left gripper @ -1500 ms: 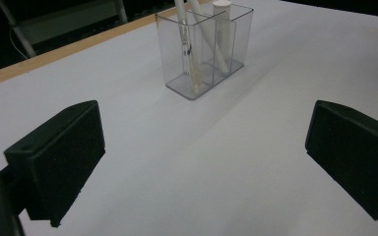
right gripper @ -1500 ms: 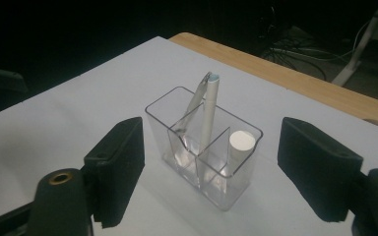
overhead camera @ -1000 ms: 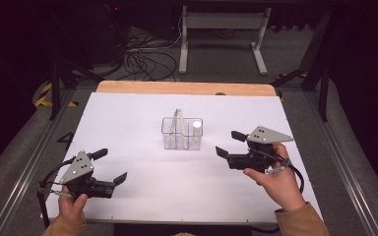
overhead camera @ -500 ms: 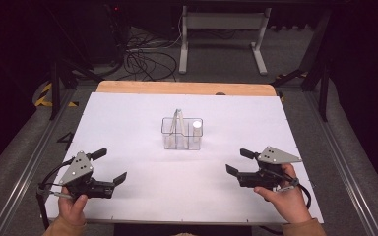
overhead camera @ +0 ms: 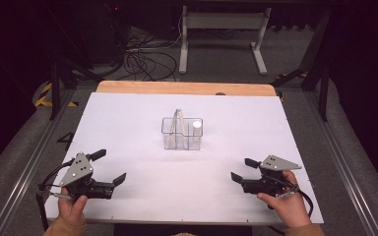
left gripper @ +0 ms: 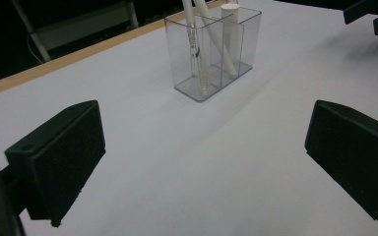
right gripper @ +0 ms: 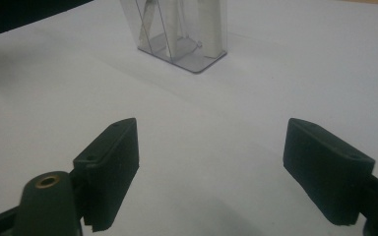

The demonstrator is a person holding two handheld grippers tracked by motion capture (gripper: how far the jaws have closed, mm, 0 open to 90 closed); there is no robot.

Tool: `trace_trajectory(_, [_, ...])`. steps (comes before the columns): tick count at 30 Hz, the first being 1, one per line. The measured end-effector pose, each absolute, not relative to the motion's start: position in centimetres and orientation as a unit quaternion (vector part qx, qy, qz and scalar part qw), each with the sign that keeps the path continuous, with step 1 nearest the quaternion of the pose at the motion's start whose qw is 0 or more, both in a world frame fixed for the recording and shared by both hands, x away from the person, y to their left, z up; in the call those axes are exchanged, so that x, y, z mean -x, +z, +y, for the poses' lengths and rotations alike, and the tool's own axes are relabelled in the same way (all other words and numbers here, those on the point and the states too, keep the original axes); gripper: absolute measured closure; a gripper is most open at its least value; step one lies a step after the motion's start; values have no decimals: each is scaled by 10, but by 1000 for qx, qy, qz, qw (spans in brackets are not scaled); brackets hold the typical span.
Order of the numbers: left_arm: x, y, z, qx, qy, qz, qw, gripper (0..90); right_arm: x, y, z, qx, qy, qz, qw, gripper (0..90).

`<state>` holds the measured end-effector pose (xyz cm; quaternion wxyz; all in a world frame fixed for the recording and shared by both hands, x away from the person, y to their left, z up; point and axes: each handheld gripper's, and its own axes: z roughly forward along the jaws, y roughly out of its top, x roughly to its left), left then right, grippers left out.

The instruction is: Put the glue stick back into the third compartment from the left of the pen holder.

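Right gripper (overhead camera: 239,169): near the front right edge of the white surface (overhead camera: 128,123), jaws spread wide, nothing between them; it has come down and back toward the person since the earlier frames.
Left gripper (overhead camera: 110,168): near the front left edge, jaws spread, empty, in the same spot as before.
Meaning: both hands look parked well short of the work, so no grasp seems begun.
Clear plastic divided holder (overhead camera: 182,132): mid-surface, well apart from both grippers, upright, unmoved.
Contents: slim white sticks (left gripper: 195,44) lean in one compartment; a white cylinder (overhead camera: 196,129) stands in another.
Beyond: wooden edge strip (overhead camera: 187,88), then dark floor with cables (overhead camera: 145,59).
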<state>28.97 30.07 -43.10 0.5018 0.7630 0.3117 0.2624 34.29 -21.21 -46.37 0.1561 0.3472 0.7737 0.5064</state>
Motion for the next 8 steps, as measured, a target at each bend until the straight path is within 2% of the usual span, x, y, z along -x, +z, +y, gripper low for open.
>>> trace_trajectory(8, [-288, -435, 303, -759, 264, 318, 504, 30, -344, -460, -214, -348, 503, 776, 152, 211])
